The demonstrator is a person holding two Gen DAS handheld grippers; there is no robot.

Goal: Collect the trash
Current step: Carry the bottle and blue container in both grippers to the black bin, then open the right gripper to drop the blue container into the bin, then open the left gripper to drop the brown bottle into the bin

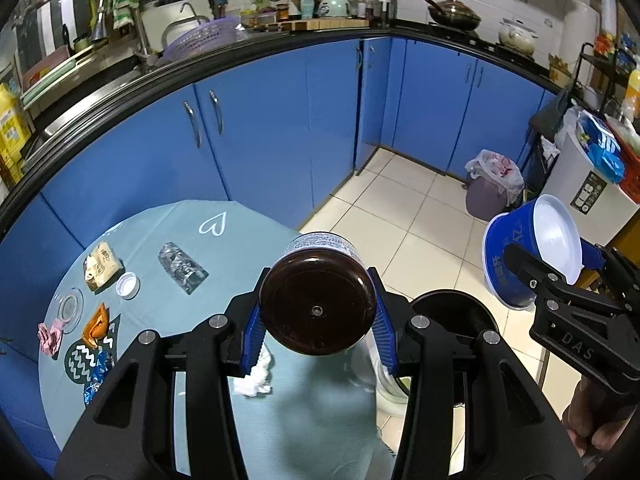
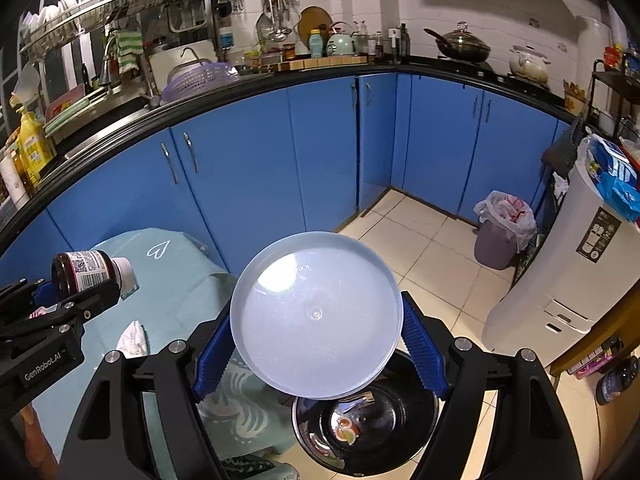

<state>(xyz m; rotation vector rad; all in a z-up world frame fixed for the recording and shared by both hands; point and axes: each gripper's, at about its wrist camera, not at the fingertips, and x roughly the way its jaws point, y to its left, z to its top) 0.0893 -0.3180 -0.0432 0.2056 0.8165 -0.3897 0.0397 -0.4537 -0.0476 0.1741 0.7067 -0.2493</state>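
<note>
Both tools are loaded. The left tool [image 1: 318,312] is clamped across a dark brown bottle [image 1: 318,296], held lying on its side above the near edge of the bench [image 1: 224,280]; the right-wrist view shows its label and white cap. The right tool [image 2: 316,340] grips a blue bowl-shaped container [image 1: 520,256] by its sides, its pale base toward the camera, held over the black bin [image 2: 364,428] standing on the floor just beside the bench. Something small and orange-white already lies in the bin's bottom; I cannot identify it.

Progress, as judged: two items are lifted but neither is yet dropped, and the container looks nearest to release. Much is left on the bench: a crumpled clear plastic bottle [image 1: 182,267], a white cap [image 1: 128,285], a tan wrapper [image 1: 102,266], a clear round lid [image 1: 70,306], an orange scrap [image 1: 96,326], a pink crumpled scrap [image 1: 50,336], a blue foil wrapper [image 1: 98,376] and a white tissue wad [image 1: 256,376].

The bench wears a pale teal cloth with a white heart outline. The room is a kitchen: blue cabinets [image 1: 280,120] under a crowded black worktop, cream floor tiles, and a second lined bin [image 1: 490,188] in the far corner.
</note>
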